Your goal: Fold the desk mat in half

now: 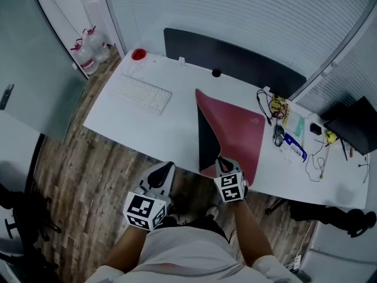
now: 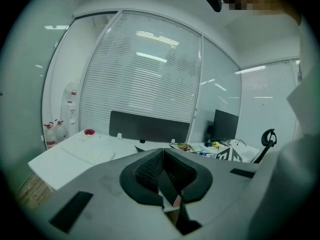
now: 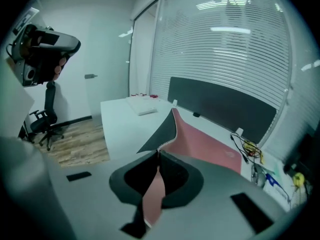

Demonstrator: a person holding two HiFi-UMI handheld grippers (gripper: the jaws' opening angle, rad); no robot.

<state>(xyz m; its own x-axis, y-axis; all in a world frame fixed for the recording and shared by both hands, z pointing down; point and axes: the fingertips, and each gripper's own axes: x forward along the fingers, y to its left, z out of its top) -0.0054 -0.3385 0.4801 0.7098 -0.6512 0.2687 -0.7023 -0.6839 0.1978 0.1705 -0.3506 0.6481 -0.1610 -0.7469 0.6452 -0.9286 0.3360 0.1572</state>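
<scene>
The pink desk mat [image 1: 238, 131] lies on the right half of the white desk [image 1: 118, 122]. Its left edge is lifted and curled over, and the black underside [image 1: 206, 140] shows. My right gripper [image 1: 221, 160] is at the desk's front edge, shut on the mat's near left corner. In the right gripper view a strip of the mat [image 3: 205, 146] runs down between the right gripper's [image 3: 159, 156] pads. My left gripper [image 1: 166, 168] hangs off the desk in front of its near edge, left of the mat. Nothing is held in the left gripper [image 2: 162, 154], whose jaws meet.
A white keyboard [image 1: 143, 94] and a red round thing [image 1: 138, 54] are on the desk's left part. Behind stands a black partition [image 1: 235, 58]. Cables [image 1: 274, 108], a mouse [image 1: 278, 135] and small items lie right of the mat. Bottles [image 1: 88, 52] stand on the floor.
</scene>
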